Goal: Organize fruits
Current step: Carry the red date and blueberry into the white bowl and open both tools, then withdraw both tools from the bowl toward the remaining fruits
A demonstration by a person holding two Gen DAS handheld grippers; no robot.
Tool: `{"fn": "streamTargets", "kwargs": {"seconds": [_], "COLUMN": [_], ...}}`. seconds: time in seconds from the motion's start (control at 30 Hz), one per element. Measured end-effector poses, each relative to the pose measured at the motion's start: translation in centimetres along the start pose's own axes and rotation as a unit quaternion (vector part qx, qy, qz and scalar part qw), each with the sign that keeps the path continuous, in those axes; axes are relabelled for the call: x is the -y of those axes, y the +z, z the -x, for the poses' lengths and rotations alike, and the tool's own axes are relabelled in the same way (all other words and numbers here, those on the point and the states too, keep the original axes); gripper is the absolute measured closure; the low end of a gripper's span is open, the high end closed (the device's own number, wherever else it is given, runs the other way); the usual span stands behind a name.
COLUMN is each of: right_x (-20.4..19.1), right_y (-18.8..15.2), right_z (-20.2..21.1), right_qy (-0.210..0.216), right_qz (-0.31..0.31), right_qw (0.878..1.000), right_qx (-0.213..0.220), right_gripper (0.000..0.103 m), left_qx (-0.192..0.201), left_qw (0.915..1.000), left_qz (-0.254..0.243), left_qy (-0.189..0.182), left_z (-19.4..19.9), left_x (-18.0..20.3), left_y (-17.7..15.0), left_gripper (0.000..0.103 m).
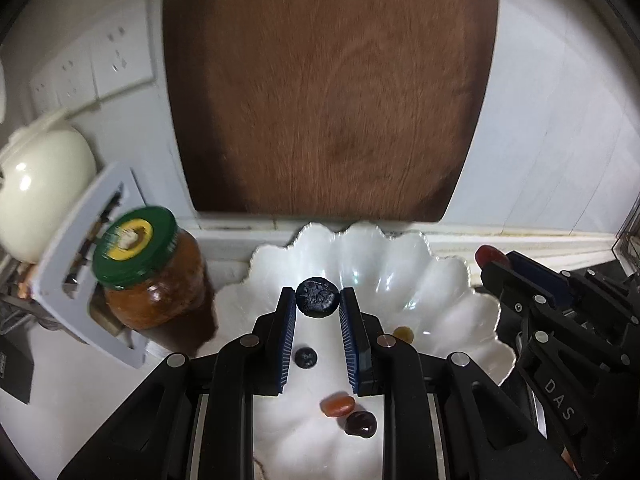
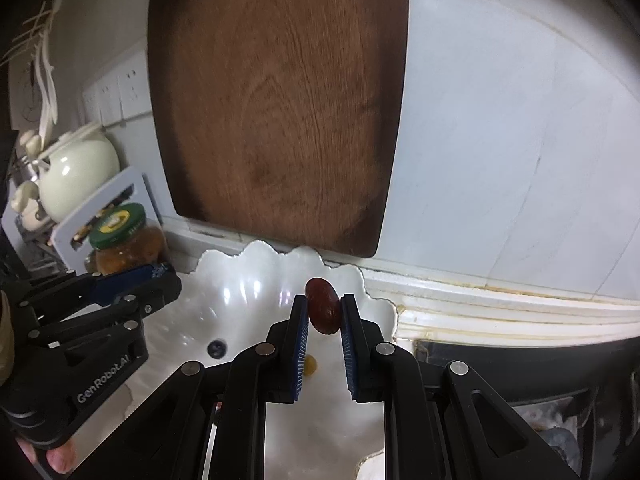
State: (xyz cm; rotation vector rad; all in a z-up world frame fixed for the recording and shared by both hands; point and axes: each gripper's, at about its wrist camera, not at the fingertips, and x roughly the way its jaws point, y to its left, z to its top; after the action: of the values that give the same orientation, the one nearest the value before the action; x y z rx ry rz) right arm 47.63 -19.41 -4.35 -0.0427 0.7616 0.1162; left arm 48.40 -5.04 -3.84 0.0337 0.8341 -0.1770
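My left gripper (image 1: 317,298) is shut on a dark blueberry (image 1: 317,297) and holds it above a white scalloped plate (image 1: 400,264). On the plate lie a second blueberry (image 1: 306,357), an orange fruit (image 1: 338,405), a dark red grape (image 1: 360,423) and a yellow fruit (image 1: 403,333). My right gripper (image 2: 325,308) is shut on a red grape (image 2: 323,305) above the plate's (image 2: 224,276) right side. The blueberry (image 2: 217,347) and yellow fruit (image 2: 311,365) lie below it. The right gripper (image 1: 496,258) shows at the right of the left view, the left gripper (image 2: 162,270) at the left of the right view.
A wooden cutting board (image 1: 328,88) leans on the tiled wall behind the plate. A green-lidded jar (image 1: 152,272), a white rack (image 1: 88,264) and a cream teapot (image 1: 40,196) stand at the left. A dark stove top (image 2: 560,380) lies to the right.
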Motion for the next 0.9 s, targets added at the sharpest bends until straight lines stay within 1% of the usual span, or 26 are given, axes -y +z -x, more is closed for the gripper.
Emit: {"fn": "streamTargets", "kwargs": {"seconds": [0.2,0.27,0.4,0.43,0.47,0.5,0.6,0.67,0.7,0.87,0.9], "right_x": [0.3,0.3,0.4,0.5,0.5,0.7,1.0,1.2,1.3,1.4,1.5], "right_y": [-0.1,-0.2,-0.2,-0.2,-0.2,-0.3,-0.5,-0.7,-0.7,-0.8,-0.8], "right_z": [-2.4,-3.2,-4.3,-4.5,-4.6,-4.7,-4.9,-4.6,-4.6,-3.0,-2.5], "right_qy": [0.006,0.005,0.006,0.005,0.006,0.01,0.011,0.009,0.009,0.009,0.009], "right_qz": [-0.002,0.0,-0.001,-0.001,-0.002,-0.006,-0.011,-0.016,-0.017,-0.017,-0.016], "right_qw": [0.999,0.999,0.998,0.997,0.997,0.997,0.996,0.996,0.996,0.997,0.997], "right_qx": [-0.037,-0.048,-0.068,-0.071,-0.073,-0.079,-0.089,-0.087,-0.087,-0.075,-0.072], "right_gripper": [0.085,0.085,0.085,0.085,0.085,0.085,0.083,0.076,0.073,0.073,0.07], "left_qx": [-0.043,-0.055,-0.072,-0.074,-0.075,-0.072,-0.064,-0.062,-0.059,-0.048,-0.046], "left_qw": [0.999,0.9985,0.9973,0.9971,0.997,0.9972,0.9976,0.9977,0.9978,0.9983,0.9984], "left_qz": [0.0,-0.001,-0.007,-0.008,-0.008,-0.006,-0.006,-0.004,-0.004,-0.007,-0.006], "left_qy": [0.004,0.0,0.013,0.013,0.015,0.018,0.025,0.027,0.028,0.032,0.031], "left_z": [-2.7,-3.4,-4.3,-4.5,-4.5,-4.3,-3.7,-3.3,-3.0,-1.2,-0.7], "left_x": [0.2,0.4,0.8,0.9,0.9,0.9,0.8,0.7,0.6,0.6,0.6], "left_y": [0.3,0.3,0.4,0.4,0.5,0.5,0.5,0.5,0.5,0.1,0.0], "left_gripper": [0.08,0.08,0.078,0.071,0.061,0.057,0.055,0.048,0.047,0.04,0.04]}}
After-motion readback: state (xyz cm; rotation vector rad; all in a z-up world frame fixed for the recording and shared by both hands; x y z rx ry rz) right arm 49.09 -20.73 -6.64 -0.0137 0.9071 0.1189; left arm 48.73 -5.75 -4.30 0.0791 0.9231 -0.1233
